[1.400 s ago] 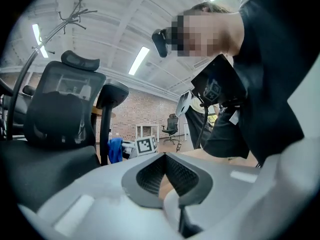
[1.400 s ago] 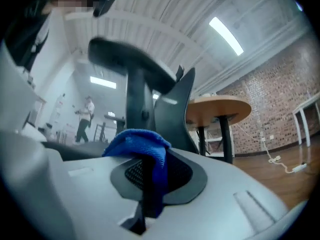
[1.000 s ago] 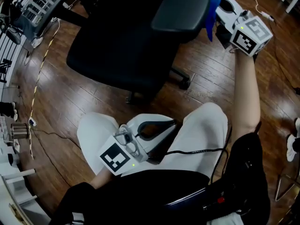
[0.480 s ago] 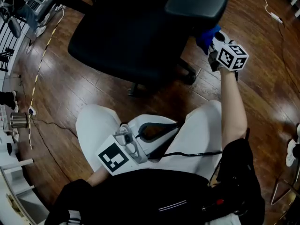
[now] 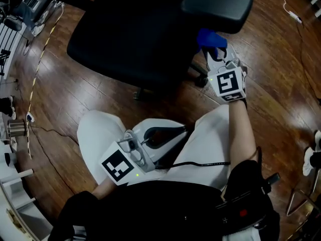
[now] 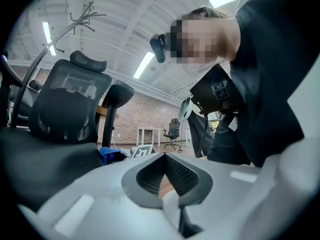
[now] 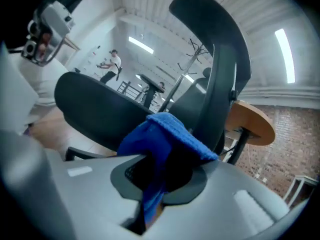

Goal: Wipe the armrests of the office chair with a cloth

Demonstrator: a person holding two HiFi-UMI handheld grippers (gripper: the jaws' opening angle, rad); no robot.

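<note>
The black office chair's seat (image 5: 130, 44) fills the top of the head view, with its right armrest pad (image 5: 218, 4) above my right gripper (image 5: 214, 50). That gripper is shut on a blue cloth (image 5: 210, 38), which hangs just under the pad and apart from it. In the right gripper view the cloth (image 7: 167, 131) bunches out of the jaws in front of the armrest (image 7: 220, 49) and seat (image 7: 100, 104). My left gripper (image 5: 183, 131) lies on the person's white-trousered lap, shut with nothing in it. The left gripper view shows the chair's back (image 6: 65, 109) and the cloth (image 6: 111, 155).
The chair's base with a castor (image 5: 199, 81) stands on the wooden floor between my right gripper and the seat. Cables (image 5: 42, 69) and racks of equipment line the left edge. A round wooden table (image 7: 250, 121) stands behind the chair.
My right gripper has come down and toward the person with the cloth, from beside the armrest pad to below it. The left gripper has stayed on the lap.
</note>
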